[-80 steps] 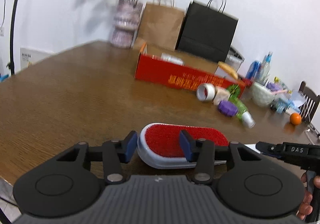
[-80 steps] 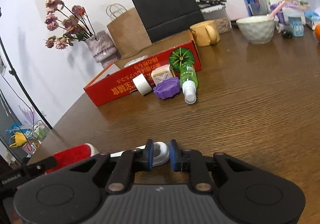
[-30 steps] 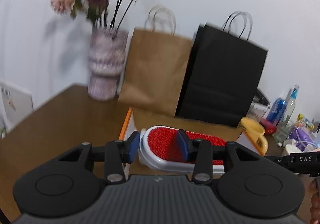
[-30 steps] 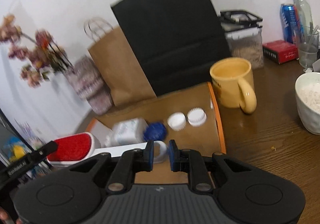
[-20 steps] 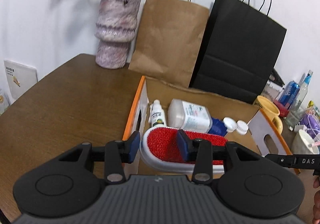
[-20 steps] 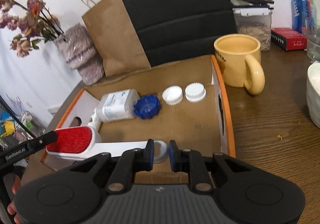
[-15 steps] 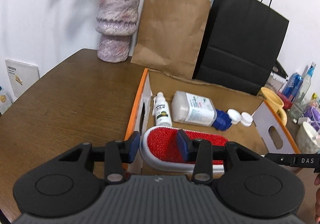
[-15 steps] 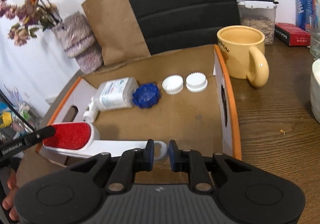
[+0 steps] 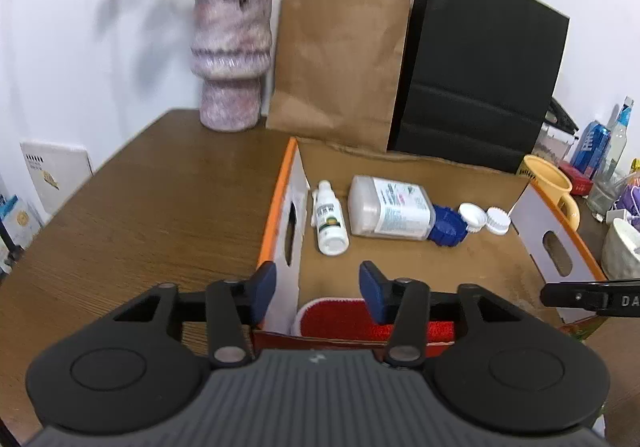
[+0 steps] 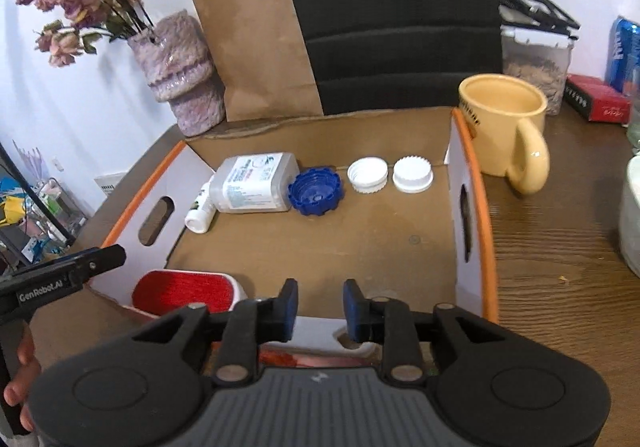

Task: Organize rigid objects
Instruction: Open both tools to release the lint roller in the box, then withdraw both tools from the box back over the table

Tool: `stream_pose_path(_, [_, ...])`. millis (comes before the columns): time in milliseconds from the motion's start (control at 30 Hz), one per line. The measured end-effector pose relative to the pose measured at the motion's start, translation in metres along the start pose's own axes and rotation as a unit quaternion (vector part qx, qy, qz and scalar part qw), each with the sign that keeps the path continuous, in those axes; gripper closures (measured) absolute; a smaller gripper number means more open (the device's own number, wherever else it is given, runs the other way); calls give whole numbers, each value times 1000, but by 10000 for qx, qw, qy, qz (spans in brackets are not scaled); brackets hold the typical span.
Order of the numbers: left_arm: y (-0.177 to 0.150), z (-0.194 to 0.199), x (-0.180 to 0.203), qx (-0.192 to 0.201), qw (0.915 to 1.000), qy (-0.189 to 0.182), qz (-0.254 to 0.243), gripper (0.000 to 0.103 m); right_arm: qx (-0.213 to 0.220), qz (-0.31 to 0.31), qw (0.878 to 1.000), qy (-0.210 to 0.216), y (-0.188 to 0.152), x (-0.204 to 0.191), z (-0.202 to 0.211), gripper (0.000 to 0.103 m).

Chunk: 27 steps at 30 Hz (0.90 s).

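Brush point(image 10: 184, 292) lying in box point(image 10: 474, 207), near left corner, red pad up. Left gripper point(image 9: 318, 289) and right gripper point(image 10: 317, 309) both released, jaws just opened, nothing pinched. Bottle point(image 10: 256, 183), blue cap point(image 10: 316, 191), two white caps point(image 10: 390, 176) along far side.

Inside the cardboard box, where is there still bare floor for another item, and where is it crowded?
Free: the box floor between the lint brush near the front wall and the back row. Crowded: that row, small bottle, large bottle, blue cap, two white caps.
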State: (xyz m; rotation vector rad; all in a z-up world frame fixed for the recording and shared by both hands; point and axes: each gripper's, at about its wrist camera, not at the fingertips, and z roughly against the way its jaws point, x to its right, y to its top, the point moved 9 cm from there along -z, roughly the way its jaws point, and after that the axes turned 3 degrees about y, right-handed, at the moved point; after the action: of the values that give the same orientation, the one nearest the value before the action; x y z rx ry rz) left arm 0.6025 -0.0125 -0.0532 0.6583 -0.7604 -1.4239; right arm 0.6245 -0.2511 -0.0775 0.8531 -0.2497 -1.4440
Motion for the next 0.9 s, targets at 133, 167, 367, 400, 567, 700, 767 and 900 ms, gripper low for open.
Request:
stream_pose_path(133, [7,33,2,299,9994,23,-151,41,280,52,9996,-81,3,-1,33,54])
stream_pose_path(167, [8,42,3,381,9991,20,-188,40,358,76,9993,-109,3,-2,41,53])
stream_pose_path(367, [10,104,14,1044,9929,-2,-573,26,1308,240,9910,138,3,-21,107,23])
stream_pose_path(400, [8,115,16,1171,9911,6,-638,23,1402,317,9896,93,1,-24,115,23])
stream_pose_path(567, [-7,172,24,1828,9793,8,-866,16,2081,1047,9718,-354,-21,-50,161,21])
stream_pose_path(700, [-21,213,23,2187,9720,1,-857,11,2695,1571,9474,-710,-49,-72,196,13])
stream_pose_path(767, [-30,233,24,2371,9675,14,-878,10,2867,1701,9399,-738,-66,-82,210,13])
stream_pose_path(900, [-51,266,22,2560,9632,-124,-813,7,3079,1788,9310,-807,-101,-96,233,12])
